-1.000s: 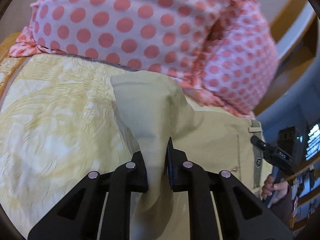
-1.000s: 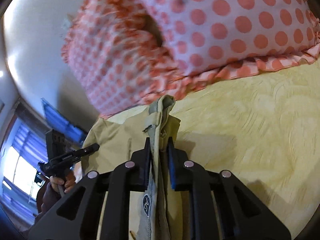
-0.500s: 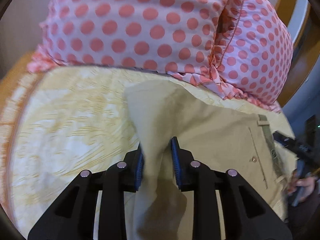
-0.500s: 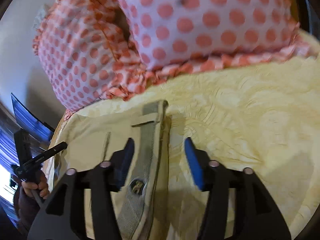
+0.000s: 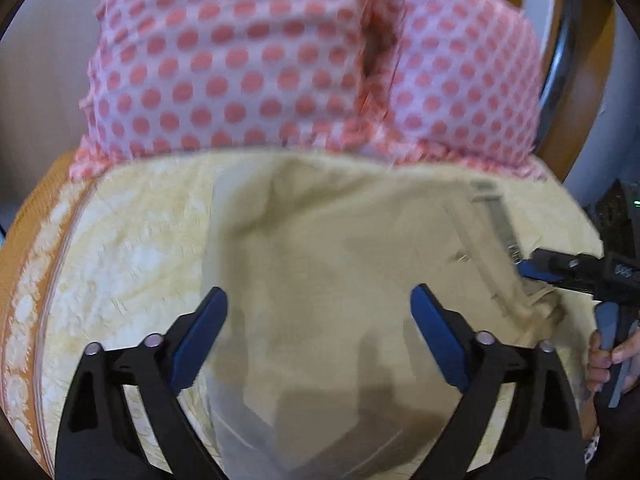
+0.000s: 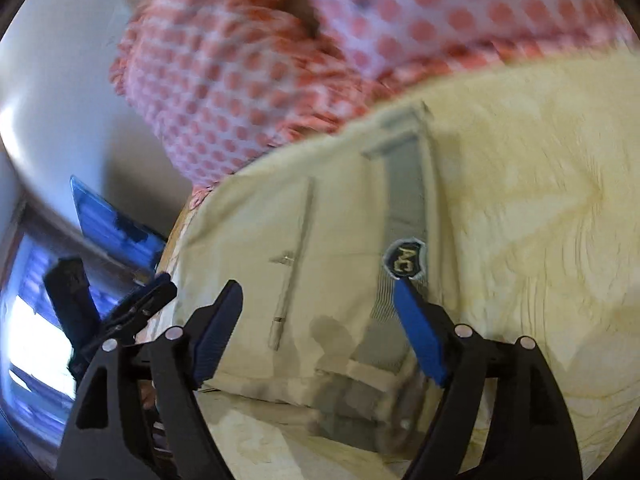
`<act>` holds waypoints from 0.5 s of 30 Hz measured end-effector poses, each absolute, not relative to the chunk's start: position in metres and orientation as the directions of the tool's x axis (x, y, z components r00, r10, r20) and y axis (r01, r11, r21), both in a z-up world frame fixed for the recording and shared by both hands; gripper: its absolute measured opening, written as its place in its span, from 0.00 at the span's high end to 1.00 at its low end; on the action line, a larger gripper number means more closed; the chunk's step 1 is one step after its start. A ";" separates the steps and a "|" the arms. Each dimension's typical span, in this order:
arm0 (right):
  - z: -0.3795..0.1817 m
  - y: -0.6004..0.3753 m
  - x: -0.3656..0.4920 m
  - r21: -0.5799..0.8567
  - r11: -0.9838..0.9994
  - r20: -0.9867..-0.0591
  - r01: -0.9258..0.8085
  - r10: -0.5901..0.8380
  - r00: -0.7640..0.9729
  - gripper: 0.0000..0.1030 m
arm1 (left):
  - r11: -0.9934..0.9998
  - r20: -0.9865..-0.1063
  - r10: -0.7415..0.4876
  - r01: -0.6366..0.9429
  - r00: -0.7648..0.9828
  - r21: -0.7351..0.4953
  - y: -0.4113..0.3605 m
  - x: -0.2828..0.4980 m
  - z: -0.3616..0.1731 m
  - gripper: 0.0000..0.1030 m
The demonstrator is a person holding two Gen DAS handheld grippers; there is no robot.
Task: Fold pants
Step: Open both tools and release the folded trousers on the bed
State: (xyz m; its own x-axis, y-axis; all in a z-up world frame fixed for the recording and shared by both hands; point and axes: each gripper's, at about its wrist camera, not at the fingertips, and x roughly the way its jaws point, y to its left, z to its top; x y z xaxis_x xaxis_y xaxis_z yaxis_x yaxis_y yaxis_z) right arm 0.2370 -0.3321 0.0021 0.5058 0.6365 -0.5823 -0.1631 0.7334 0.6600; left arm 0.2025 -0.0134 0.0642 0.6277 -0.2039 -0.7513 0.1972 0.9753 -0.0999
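1. The khaki cotton pants (image 5: 340,264) lie flat on the pale yellow patterned bedspread (image 5: 132,248), just in front of the pink pillows with red polka dots (image 5: 240,72) at the head of the bed.
2. The left gripper (image 5: 318,320) has its blue-padded jaws spread wide with nothing between them; it hovers over the plain leg end of the fabric, and no cloth touches the pads.
3. The right gripper (image 6: 318,316) is likewise spread and empty, poised above the waist end, where the grey waistband (image 6: 404,208) with its dark round badge (image 6: 404,264) and a long pocket seam (image 6: 296,248) show clearly.
4. In the right wrist view, a lower layer of cloth shows under the near edge of the top layer, so I judge that at least 1 fold is already laid down. The exact number of layers cannot be told from these blurred views.
5. The visible shape is a broad, fairly tidy rectangle, with slight rumpling near the waistband corner on the left wrist view's right side.
6. What is left, in my judgement: perhaps 1 more fold to make the bundle compact, or only a smoothing of edges. Any such step would need both grippers to take fresh hold of an edge.
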 end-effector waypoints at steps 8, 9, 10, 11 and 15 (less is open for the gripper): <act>-0.009 -0.347 0.230 0.748 0.658 -0.506 -0.088 0.652 0.565 0.30 | 0.984 -0.801 -0.166 0.150 0.576 -0.096 -0.010 0.213 0.040 0.23; -0.008 -0.347 0.228 0.754 0.652 -0.503 -0.076 0.648 0.571 0.30 | 0.984 -0.800 -0.162 0.151 0.577 -0.090 -0.010 0.213 0.041 0.23; -0.009 -0.347 0.228 0.758 0.648 -0.502 -0.067 0.646 0.574 0.30 | 0.987 -0.797 -0.144 0.142 0.587 -0.074 -0.010 0.211 0.042 0.23; -0.008 -0.348 0.225 0.761 0.646 -0.503 -0.051 0.639 0.582 0.30 | 0.989 -0.792 -0.127 0.132 0.596 -0.059 -0.010 0.207 0.044 0.23; 0.006 -0.348 0.203 0.632 0.775 -0.598 0.017 0.473 0.647 0.08 | 0.992 -0.751 -0.073 0.122 0.656 0.010 -0.002 0.170 0.058 0.18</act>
